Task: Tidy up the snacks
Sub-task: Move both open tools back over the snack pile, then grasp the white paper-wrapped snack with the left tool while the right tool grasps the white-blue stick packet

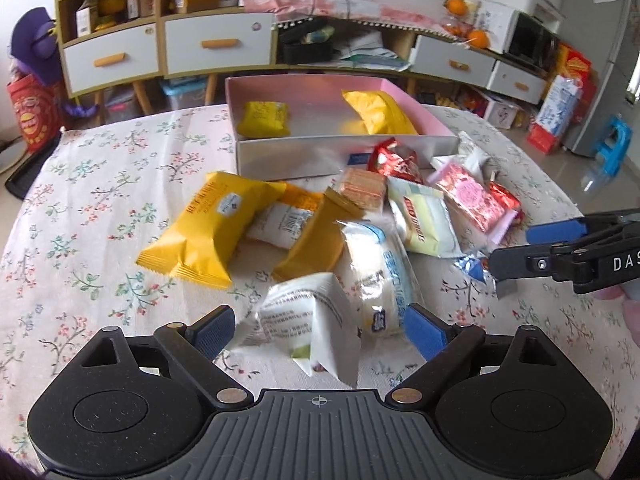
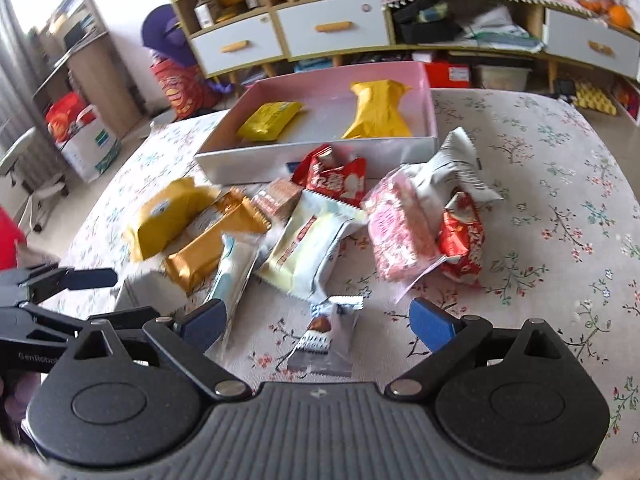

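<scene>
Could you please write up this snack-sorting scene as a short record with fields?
Surface: table with a floral tablecloth
Container: pink box, open at the top, at the far side of the table
In the box: small yellow packet on the left, larger yellow packet on the right
Loose snacks: a pile in front of the box, including a yellow bag, a pink packet and a red packet
Left gripper: open, over a white packet
Right gripper: open, over a small silver packet
</scene>
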`<action>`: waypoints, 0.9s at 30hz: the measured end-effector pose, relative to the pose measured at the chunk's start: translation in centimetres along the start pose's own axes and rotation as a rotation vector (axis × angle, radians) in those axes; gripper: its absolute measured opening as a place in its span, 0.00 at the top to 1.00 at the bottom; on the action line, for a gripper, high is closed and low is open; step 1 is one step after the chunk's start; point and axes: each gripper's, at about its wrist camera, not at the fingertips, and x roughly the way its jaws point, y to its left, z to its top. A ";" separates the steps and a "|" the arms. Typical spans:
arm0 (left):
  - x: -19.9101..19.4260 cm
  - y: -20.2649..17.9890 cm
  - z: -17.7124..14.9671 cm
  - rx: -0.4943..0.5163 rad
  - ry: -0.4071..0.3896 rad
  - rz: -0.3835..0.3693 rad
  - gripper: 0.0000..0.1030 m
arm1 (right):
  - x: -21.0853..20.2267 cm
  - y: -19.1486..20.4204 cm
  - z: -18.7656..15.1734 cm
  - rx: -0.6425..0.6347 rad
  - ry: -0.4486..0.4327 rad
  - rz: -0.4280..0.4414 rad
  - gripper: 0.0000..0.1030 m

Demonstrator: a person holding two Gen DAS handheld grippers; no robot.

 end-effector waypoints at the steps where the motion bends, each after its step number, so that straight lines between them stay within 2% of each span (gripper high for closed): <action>1: 0.0 0.0 -0.2 0.003 -0.007 -0.007 0.11 | -0.1 0.3 -0.2 -0.013 -0.007 0.008 0.06; 6: 0.3 0.4 -0.6 -0.005 -0.031 -0.040 0.12 | -0.4 1.6 -0.3 -0.064 -0.051 0.074 0.09; 9: 0.4 0.5 -0.6 -0.009 -0.039 -0.049 0.18 | -0.2 2.4 -0.1 -0.078 -0.056 0.120 0.13; 12: 0.4 0.7 -0.7 -0.013 -0.037 -0.046 0.28 | 0.3 3.3 0.0 -0.101 -0.049 0.146 0.21; 14: 0.5 1.0 -0.7 -0.015 -0.031 -0.029 0.43 | 0.6 3.8 0.0 -0.114 -0.038 0.152 0.26; 18: 0.6 1.6 -0.5 -0.047 -0.009 -0.012 0.52 | 1.4 4.3 -0.1 -0.110 0.002 0.166 0.46; 19: 0.6 1.6 -0.4 -0.048 -0.003 0.000 0.55 | 1.6 4.4 0.0 -0.103 0.011 0.167 0.48; 21: 0.6 1.8 -0.3 -0.051 0.004 0.017 0.56 | 2.0 4.5 0.1 -0.088 0.028 0.168 0.56; 27: 0.3 2.5 0.3 -0.091 0.022 0.054 0.58 | 2.8 4.9 0.5 -0.060 0.055 0.166 0.61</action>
